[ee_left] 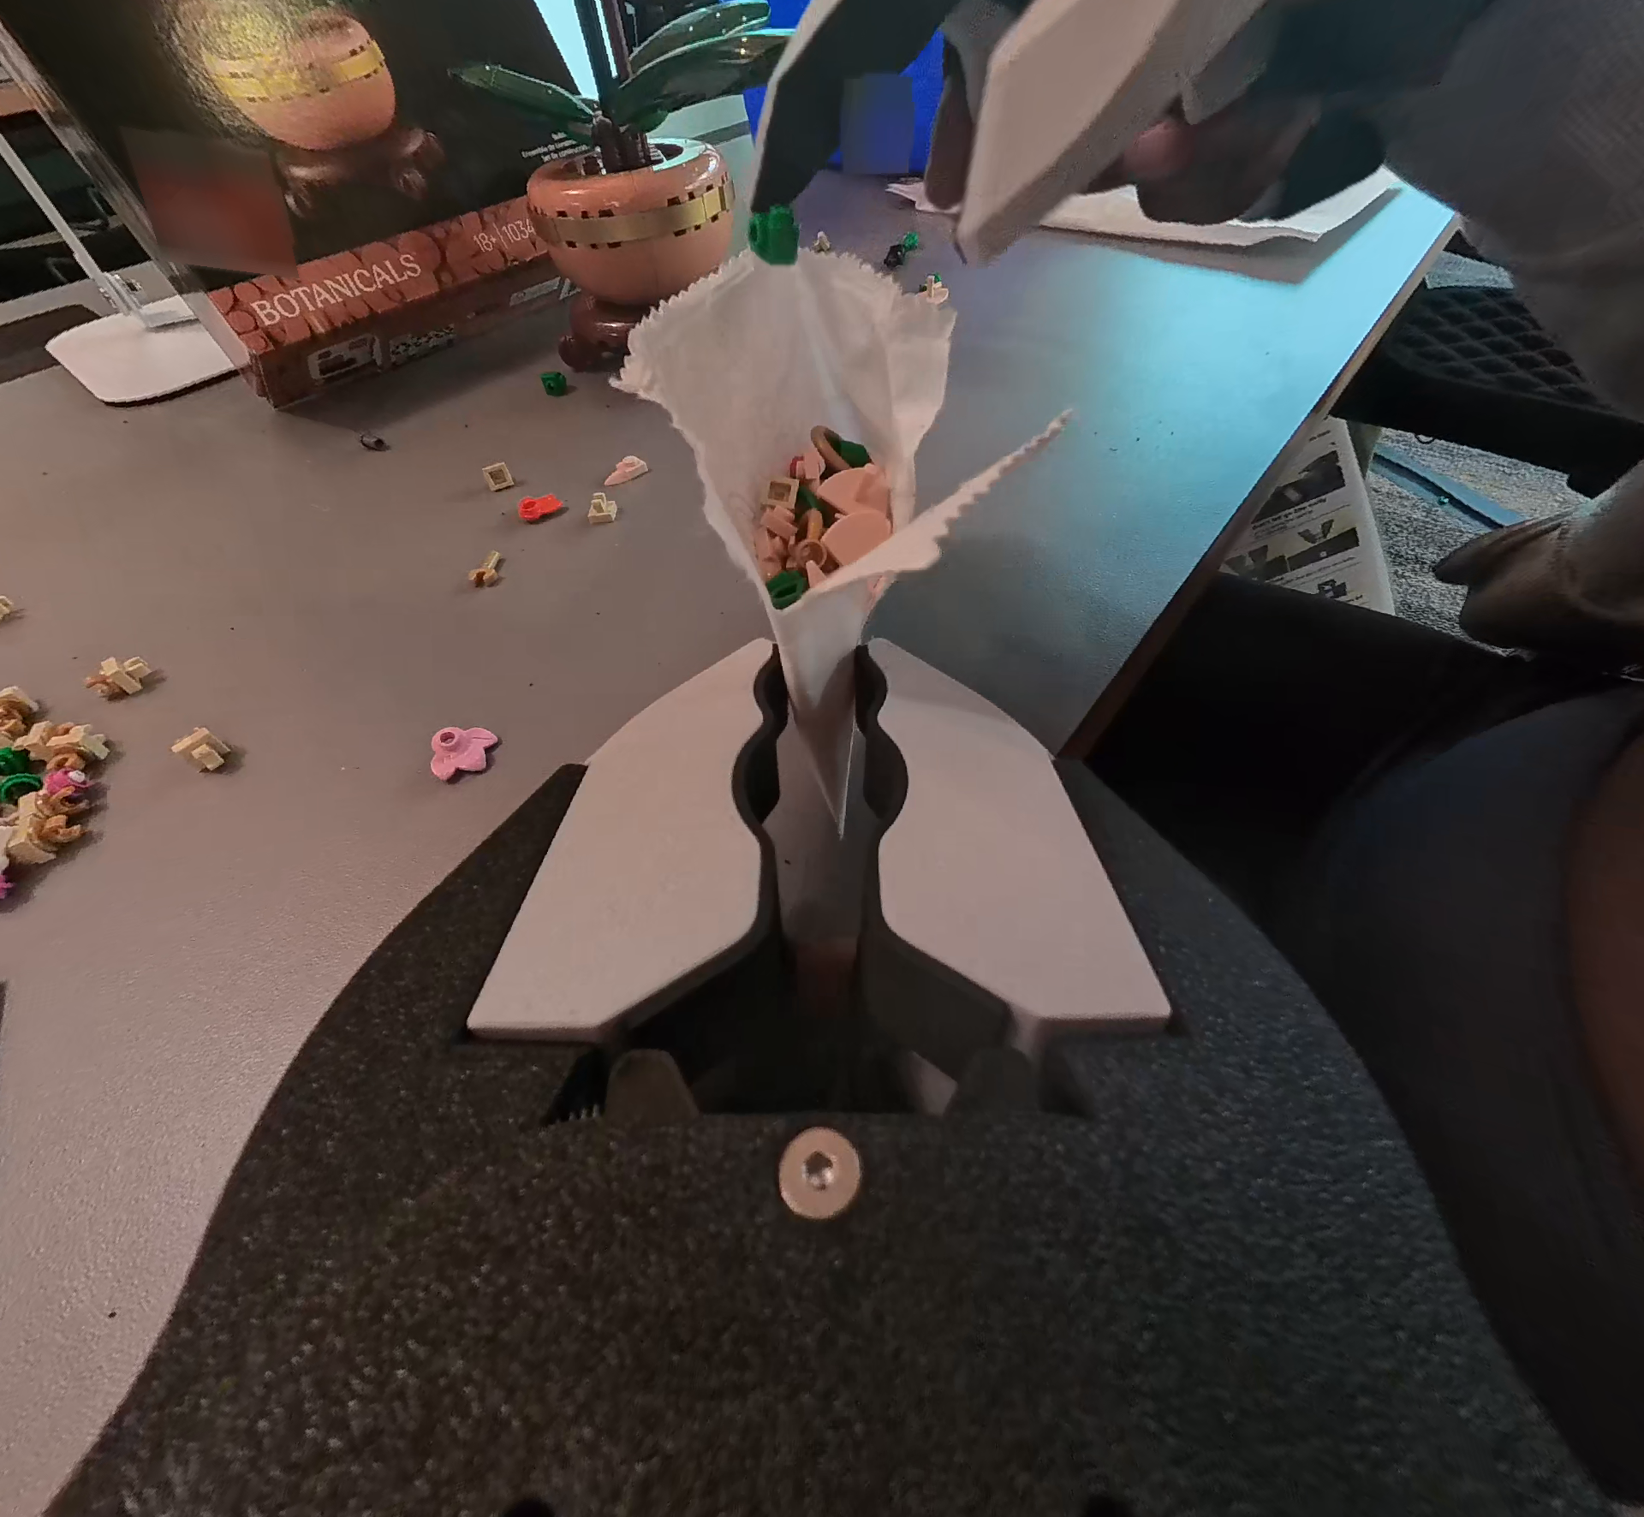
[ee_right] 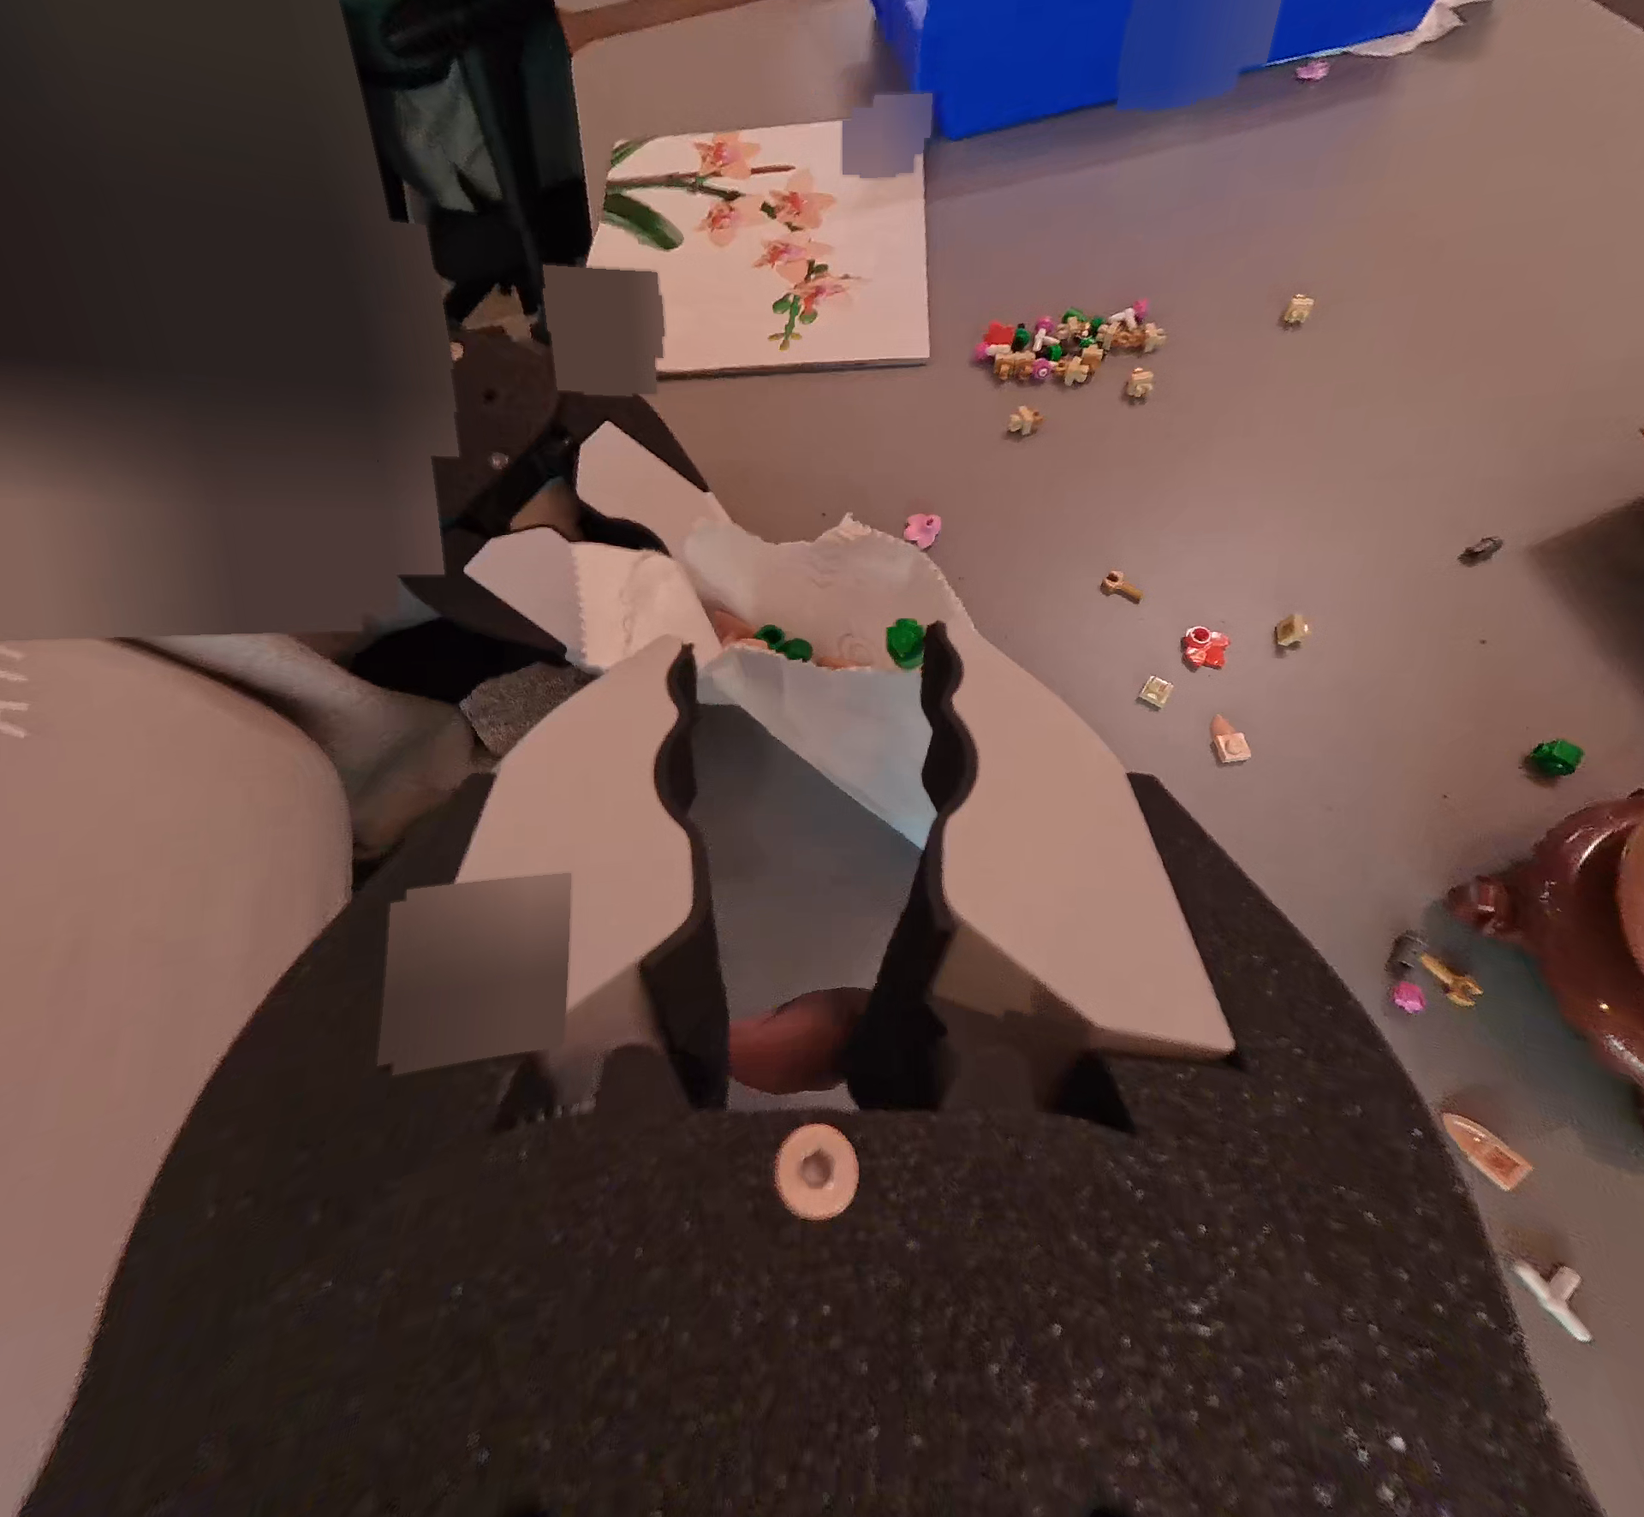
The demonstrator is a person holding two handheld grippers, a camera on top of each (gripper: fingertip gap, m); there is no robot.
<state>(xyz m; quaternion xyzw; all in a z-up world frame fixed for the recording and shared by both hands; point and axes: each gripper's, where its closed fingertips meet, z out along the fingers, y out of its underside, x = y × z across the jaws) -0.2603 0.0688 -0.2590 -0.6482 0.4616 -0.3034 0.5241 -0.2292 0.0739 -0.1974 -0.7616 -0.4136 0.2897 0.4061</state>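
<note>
The left gripper [ee_left: 823, 674] is clenched on the folded bottom of a white paper bag [ee_left: 783, 371] and holds it upright above the grey table [ee_left: 267, 540], mouth flared open. Inside the bag lies a heap of small pink, tan and green building pieces [ee_left: 823, 514].

Over the bag's mouth hangs the right gripper [ee_right: 805, 647], its jaws spread wide and pinching nothing. One green piece [ee_left: 772, 235] sits right at the bag's far rim, touching the tip of one finger.

That's the worry. The piece looks balanced on thin paper, so it could as easily tip outside the bag as in, and join the strays beyond the bag near the brown-footed plant pot [ee_left: 632, 216].

The bag itself is floppy and gripped only at its narrow base. A nudge from the finger above it could fold the rim shut or lean the whole bag over, and the heap inside could spill out. The near flap already sags away from the bag's mouth, which leaves a low side.

A pink flower piece [ee_left: 460, 751] lies on the table left of the bag.
</note>
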